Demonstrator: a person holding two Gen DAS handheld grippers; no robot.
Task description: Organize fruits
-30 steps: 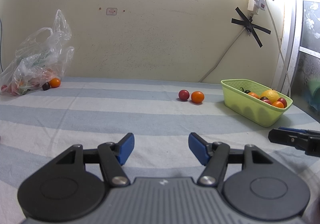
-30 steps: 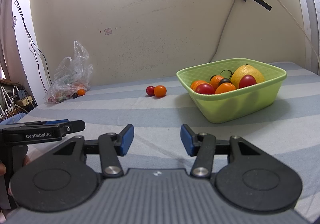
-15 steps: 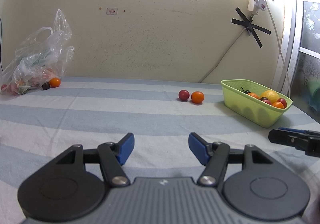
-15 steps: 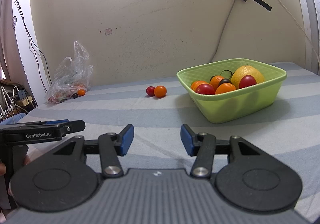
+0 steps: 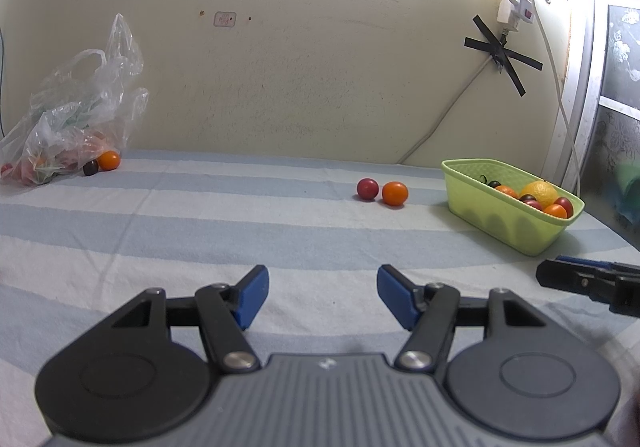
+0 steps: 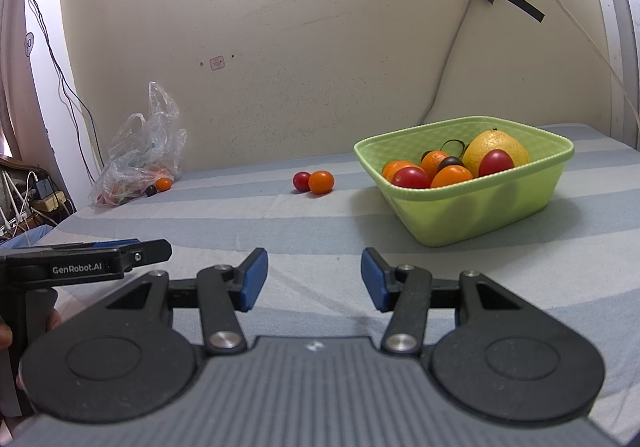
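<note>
The left gripper (image 5: pixel 323 297) hangs low over the striped cloth (image 5: pixel 240 231) with its blue pads spread and nothing between them. The right gripper (image 6: pixel 314 279) is likewise spread and empty, just beside it at about 3 o'clock.

From the left wrist view, a red fruit (image 5: pixel 367 188) and an orange fruit (image 5: pixel 395 193) lie touching each other at about 1 o'clock, well ahead of the pads. The green basket (image 5: pixel 496 221) sits at 2 o'clock near the wall. In the right wrist view it holds a large yellow citrus (image 6: pixel 494 149), several small orange and red fruits, and one dark one.

At 10 o'clock in the left view, a clear plastic bag (image 5: pixel 76 115) slumps against the wall, its contents too crumpled to name with certainty. Just beside its mouth rest a small orange fruit (image 5: pixel 109 160) and a dark fruit (image 5: pixel 91 167), touching or nearly so.
</note>
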